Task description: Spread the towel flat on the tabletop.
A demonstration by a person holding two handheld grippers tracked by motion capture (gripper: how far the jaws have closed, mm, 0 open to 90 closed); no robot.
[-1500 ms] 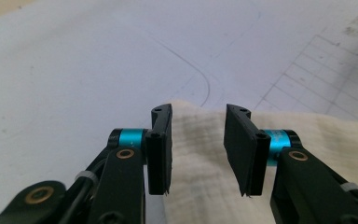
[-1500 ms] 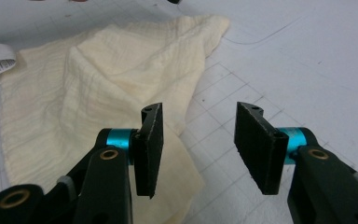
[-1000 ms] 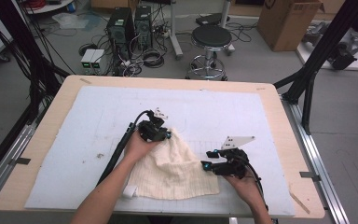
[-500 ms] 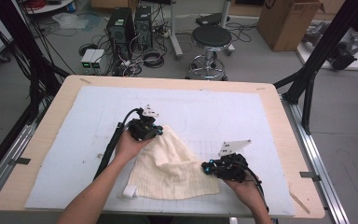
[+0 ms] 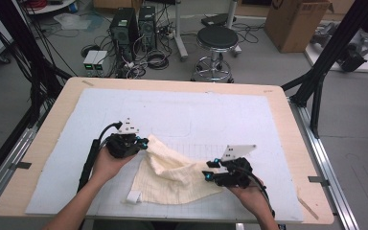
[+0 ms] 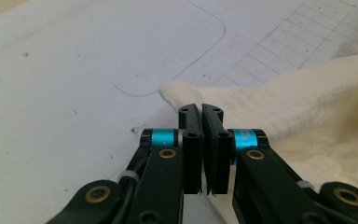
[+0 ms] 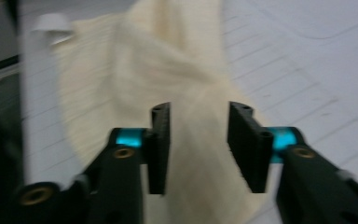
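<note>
Left tool (image 6: 201,140) pinches a corner of the cream cloth (image 5: 172,175). Right tool (image 7: 199,140) (jaws just reopened, spread) straddles the cloth's opposite edge on the table (image 5: 172,86).

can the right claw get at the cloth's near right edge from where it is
Probably yes: the right claw stands open with the cream cloth lying between its jaws, and nothing blocks it. The left claw is shut on the far corner.

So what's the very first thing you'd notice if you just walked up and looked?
The cream cloth crumpled near the front edge of the pale mat, because it is the one soft thing there. The left hand-held gripper is shut on its far left corner and lifts it. The right hand-held gripper, at its right edge, has just been opening, with cloth between the spread jaws.
</note>
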